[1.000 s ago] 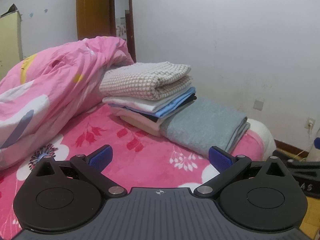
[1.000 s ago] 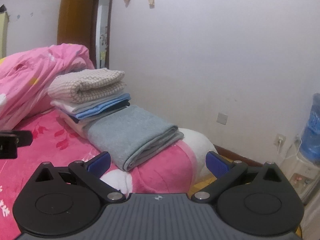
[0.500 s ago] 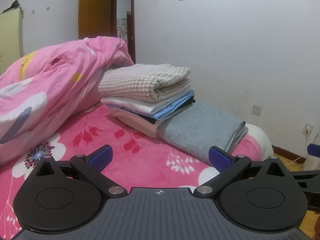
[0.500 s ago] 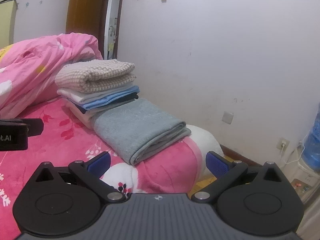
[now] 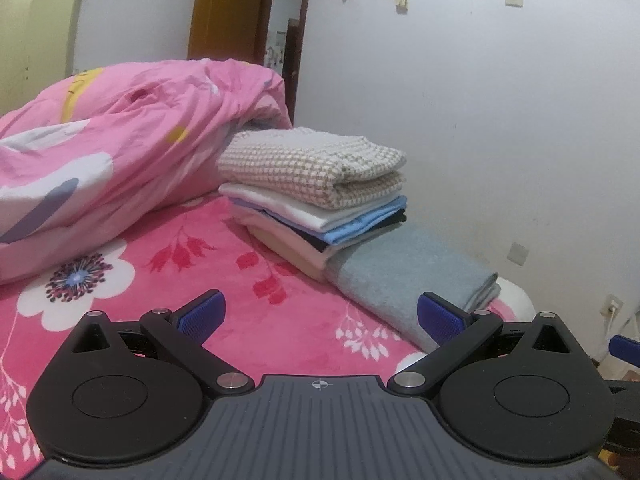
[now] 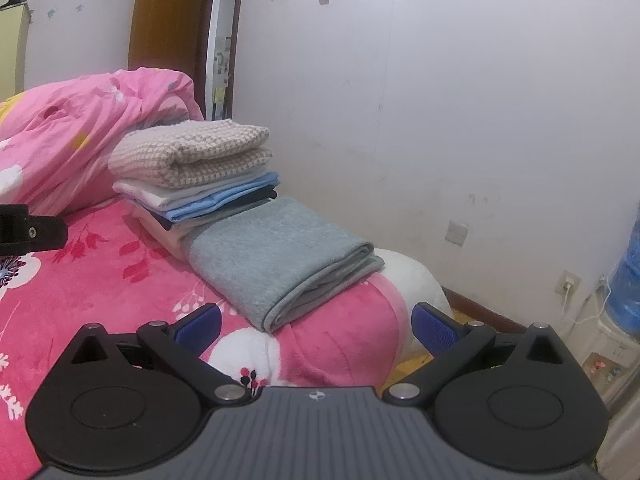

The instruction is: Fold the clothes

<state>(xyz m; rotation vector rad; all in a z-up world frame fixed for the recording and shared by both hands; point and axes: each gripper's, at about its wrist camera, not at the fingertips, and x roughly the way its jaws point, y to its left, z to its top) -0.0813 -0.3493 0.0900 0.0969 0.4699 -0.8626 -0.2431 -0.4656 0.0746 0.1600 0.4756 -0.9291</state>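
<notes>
Grippers idle: left gripper (image 5: 319,314) and right gripper (image 6: 316,322) spread wide, both empty, hovering above pink bedspread (image 5: 224,292). Folded stack (image 5: 316,196) against wall, grey towel (image 6: 276,256) beside it at bed edge, apparently parked clear of folding space.

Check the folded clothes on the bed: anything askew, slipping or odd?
Nothing stands out. The stack sits level beside the folded grey towel, whose end lies near the bed's edge without overhanging. Both grippers are open and empty.
</notes>
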